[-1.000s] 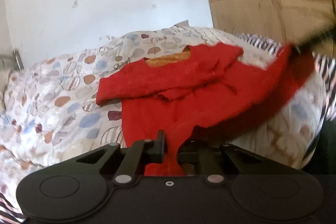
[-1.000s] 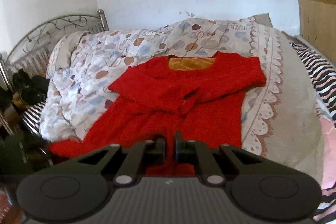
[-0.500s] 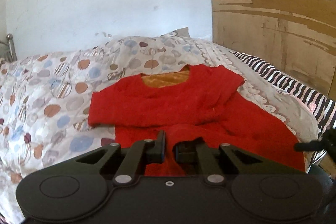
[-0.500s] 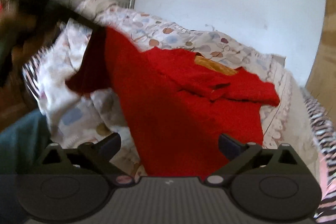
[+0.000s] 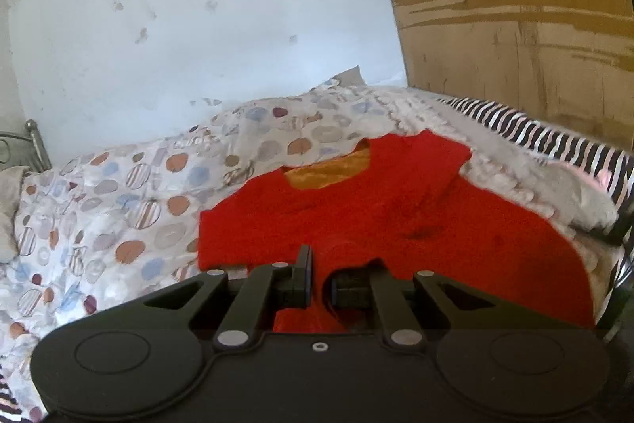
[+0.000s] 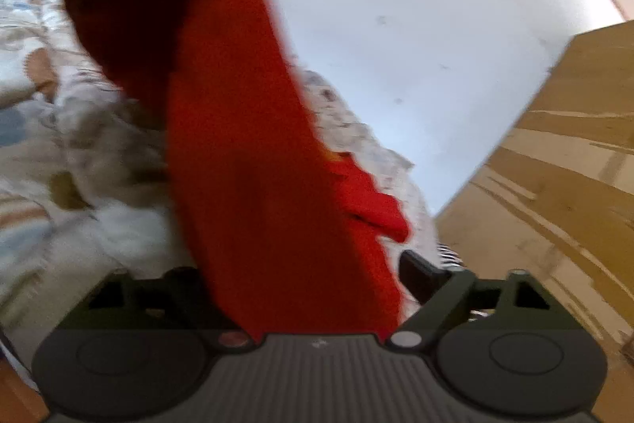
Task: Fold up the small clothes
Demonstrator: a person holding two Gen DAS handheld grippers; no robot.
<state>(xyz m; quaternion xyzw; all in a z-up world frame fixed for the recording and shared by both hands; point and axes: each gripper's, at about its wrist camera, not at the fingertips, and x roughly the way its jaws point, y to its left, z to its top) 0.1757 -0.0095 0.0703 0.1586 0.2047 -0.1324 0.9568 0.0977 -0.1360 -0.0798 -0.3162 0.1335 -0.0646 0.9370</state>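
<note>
Left gripper is clamping the red sweater's hem on the quilt while right gripper, jaws closing, is regrasping; sleeves folded, body unfolded.

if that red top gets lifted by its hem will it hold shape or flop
Probably flop: the red top drapes in soft folds over the patterned duvet and bunches where the left gripper pinches its hem. It looks light, hanging limp as a sheet in the right wrist view. The knit seems fuzzy, so unlikely to slip.
</note>
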